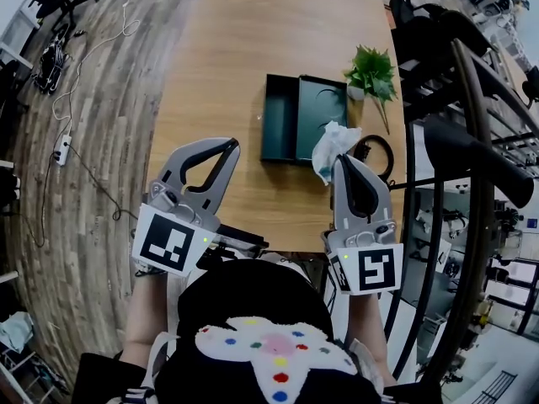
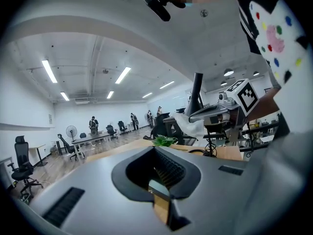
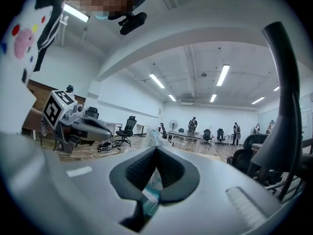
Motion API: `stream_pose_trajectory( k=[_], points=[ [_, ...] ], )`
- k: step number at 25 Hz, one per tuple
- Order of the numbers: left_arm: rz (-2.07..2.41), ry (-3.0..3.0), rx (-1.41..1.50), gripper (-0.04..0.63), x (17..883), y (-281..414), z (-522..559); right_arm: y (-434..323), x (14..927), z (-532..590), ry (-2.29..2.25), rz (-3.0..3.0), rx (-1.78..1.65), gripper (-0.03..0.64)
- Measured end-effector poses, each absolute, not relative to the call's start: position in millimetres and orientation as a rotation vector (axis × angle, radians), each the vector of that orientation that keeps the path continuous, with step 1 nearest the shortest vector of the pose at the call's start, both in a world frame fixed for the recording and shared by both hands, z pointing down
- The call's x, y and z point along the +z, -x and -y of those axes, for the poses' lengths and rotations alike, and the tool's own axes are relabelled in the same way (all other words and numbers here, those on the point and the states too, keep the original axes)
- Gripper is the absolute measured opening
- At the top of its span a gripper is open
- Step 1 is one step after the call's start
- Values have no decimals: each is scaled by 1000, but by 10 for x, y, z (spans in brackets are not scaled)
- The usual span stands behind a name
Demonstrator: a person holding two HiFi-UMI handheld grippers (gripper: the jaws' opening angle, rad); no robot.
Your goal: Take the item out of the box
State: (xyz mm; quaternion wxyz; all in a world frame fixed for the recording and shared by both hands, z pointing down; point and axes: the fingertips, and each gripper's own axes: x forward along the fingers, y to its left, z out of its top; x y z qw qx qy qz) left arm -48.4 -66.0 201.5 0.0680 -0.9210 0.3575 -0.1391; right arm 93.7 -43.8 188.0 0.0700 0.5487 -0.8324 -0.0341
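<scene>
White crumpled wad (image 1: 331, 146) is out of the box (image 1: 280, 120). It hangs off the tip of the right gripper (image 1: 338, 163), above the desk (image 1: 253, 49) just right of the box. Jaws are clamped on it, seemingly by an edge only.

Risks:
- Soft stuff could slip from a thin pinch and drop.
- The loose end could snag the black cable loop (image 1: 376, 153) beside it.

Left gripper (image 1: 231, 145) is closed, nothing in it.

Can't tell tissue from wrap, nor how deep the pinch goes. Box interior is dark; looks empty, not sure.
</scene>
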Motion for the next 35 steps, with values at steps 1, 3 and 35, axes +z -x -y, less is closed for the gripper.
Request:
stream_pose_trajectory(
  k=[1, 3, 35],
  points=[
    [-1072, 2777, -417, 6, 2012, 477, 637, -946, 1867, 420, -1654, 2506, -107, 9],
    [-1064, 2777, -413, 6, 1998, 471, 604, -960, 1842, 400, -1664, 2507, -116, 9],
    [-1064, 2793, -419, 6, 2098, 475, 481, -875, 1944, 266, -1624, 2454, -169, 9]
  ],
)
